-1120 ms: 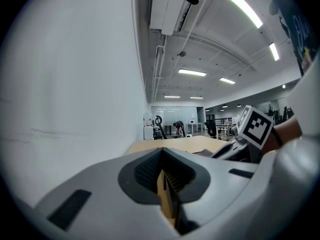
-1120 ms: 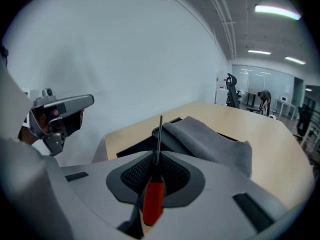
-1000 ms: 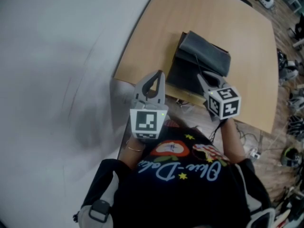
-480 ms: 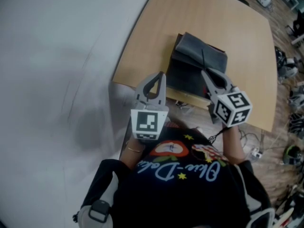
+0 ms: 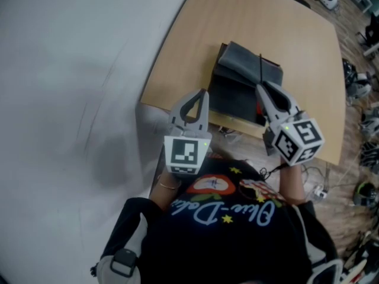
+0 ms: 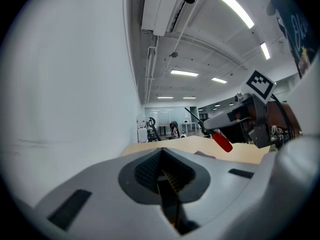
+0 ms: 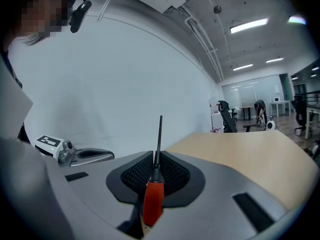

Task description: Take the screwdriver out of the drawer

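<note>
Right tool (image 5: 261,88): shifted toward 4 o'clock in the head view since the earlier frame, its marker cube drawn closer to the person; a black shaft is now seen pointing to 12 o'clock over the drawer (image 5: 234,93). Left tool (image 5: 202,94): unchanged in place, at 9 o'clock of the drawer, jaws pressed together on nothing.

Item held: screwdriver (image 7: 153,198), red handle, black shaft. It is clamped by the right tool where the shaft meets the handle; the handle is left hanging free on the near side of the jaws. It is judged lifted clear of the drawer, at the drawer's 3 o'clock side, above the table (image 5: 296,34).

Hazards noted:
- Pivoting. Only a thin, round section is gripped, so the heavier handle may be swung downward if the tool is tilted or jerked.
- Slipping. If the clamp is eased, the screwdriver may be dropped onto the table or back into the drawer.
- Snagging. The long shaft may be caught on the drawer's rim if the tool is lowered or turned while withdrawn.
</note>
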`<state>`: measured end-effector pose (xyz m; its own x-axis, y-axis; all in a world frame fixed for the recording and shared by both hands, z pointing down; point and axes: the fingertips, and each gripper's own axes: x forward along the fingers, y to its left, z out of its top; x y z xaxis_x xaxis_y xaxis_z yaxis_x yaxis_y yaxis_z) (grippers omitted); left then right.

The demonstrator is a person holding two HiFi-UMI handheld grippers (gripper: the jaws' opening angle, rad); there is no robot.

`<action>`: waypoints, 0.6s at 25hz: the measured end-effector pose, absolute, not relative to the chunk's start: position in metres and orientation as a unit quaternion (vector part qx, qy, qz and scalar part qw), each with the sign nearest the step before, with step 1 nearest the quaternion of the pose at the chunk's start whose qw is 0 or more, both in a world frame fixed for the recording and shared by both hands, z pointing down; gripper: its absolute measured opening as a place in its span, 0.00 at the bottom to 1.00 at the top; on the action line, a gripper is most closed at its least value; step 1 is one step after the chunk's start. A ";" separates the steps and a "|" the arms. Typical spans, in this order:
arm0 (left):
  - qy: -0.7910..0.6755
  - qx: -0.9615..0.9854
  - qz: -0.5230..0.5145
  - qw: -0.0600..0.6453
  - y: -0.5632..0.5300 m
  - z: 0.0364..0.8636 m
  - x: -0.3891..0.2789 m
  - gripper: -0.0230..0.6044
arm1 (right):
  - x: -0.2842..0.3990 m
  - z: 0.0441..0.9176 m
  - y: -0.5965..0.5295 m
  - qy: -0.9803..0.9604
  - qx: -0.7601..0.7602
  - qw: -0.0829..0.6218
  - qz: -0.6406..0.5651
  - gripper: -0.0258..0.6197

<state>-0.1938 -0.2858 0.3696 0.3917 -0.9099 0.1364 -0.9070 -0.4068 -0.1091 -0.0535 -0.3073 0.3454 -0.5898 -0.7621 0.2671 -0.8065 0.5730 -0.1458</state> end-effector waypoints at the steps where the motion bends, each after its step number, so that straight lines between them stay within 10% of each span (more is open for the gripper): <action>1: 0.544 -0.835 -0.087 0.009 -0.286 0.369 -0.193 0.04 | -0.053 0.343 -0.306 -0.883 0.445 0.087 0.124 0.12; 15: 0.540 -0.838 -0.079 0.009 -0.286 0.367 -0.189 0.04 | -0.055 0.320 -0.300 -0.888 0.443 0.068 0.103 0.12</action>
<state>-0.1886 -0.2857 0.3666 0.4039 -0.9067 0.1216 -0.9038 -0.4160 -0.1005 -0.0553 -0.2998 0.3199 -0.5988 -0.7723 0.2121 -0.8004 0.5868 -0.1227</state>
